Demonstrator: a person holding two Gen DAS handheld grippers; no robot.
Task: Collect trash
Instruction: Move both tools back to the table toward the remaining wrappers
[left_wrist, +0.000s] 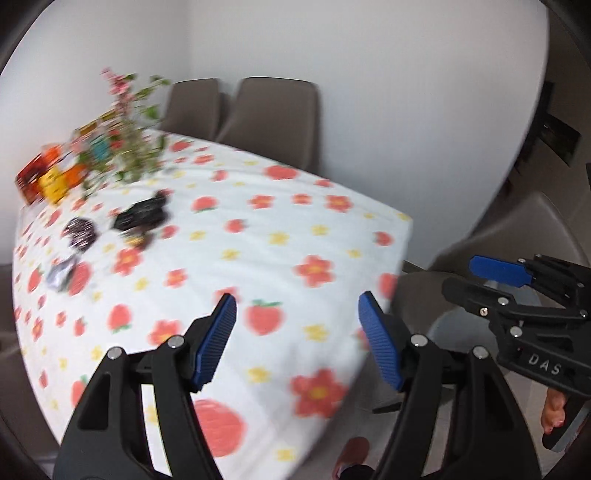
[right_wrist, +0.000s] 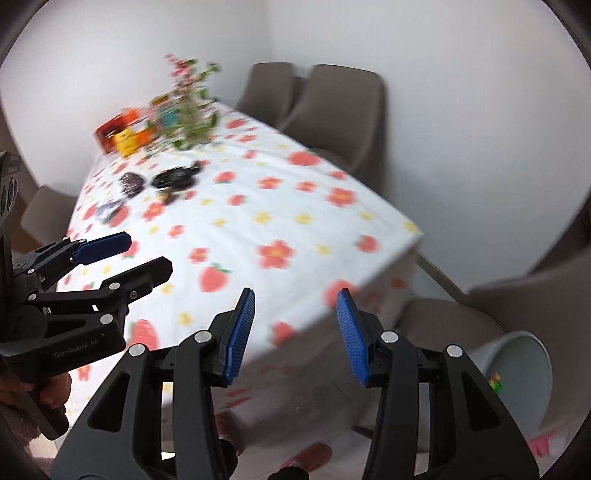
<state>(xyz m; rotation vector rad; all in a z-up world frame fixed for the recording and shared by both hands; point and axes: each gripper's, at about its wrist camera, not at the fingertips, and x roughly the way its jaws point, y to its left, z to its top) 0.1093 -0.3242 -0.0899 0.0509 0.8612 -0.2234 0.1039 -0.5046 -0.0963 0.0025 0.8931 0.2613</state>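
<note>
Several wrappers lie at the far left of the flowered tablecloth (left_wrist: 280, 236): a crumpled black wrapper (left_wrist: 142, 216) (right_wrist: 177, 175), a dark round one (left_wrist: 79, 230) (right_wrist: 131, 182) and a silvery scrap (left_wrist: 61, 273) (right_wrist: 109, 210). My left gripper (left_wrist: 299, 332) (right_wrist: 147, 254) hangs open over the near part of the table, nothing between its blue pads. My right gripper (right_wrist: 295, 332) (left_wrist: 460, 275) is open too, empty, above the table's near corner. A white bin (right_wrist: 524, 354) stands on the floor at lower right with a small colourful item (right_wrist: 495, 382) inside. Both views are motion-blurred.
Bright snack boxes (left_wrist: 48, 181) (right_wrist: 125, 136) and a flowering plant (left_wrist: 133, 147) (right_wrist: 192, 110) stand at the table's far end. Brown chairs (left_wrist: 273, 118) (right_wrist: 332, 110) line the far side; another chair (right_wrist: 535, 302) is near the bin. A person's hand (right_wrist: 51, 391) holds the left gripper.
</note>
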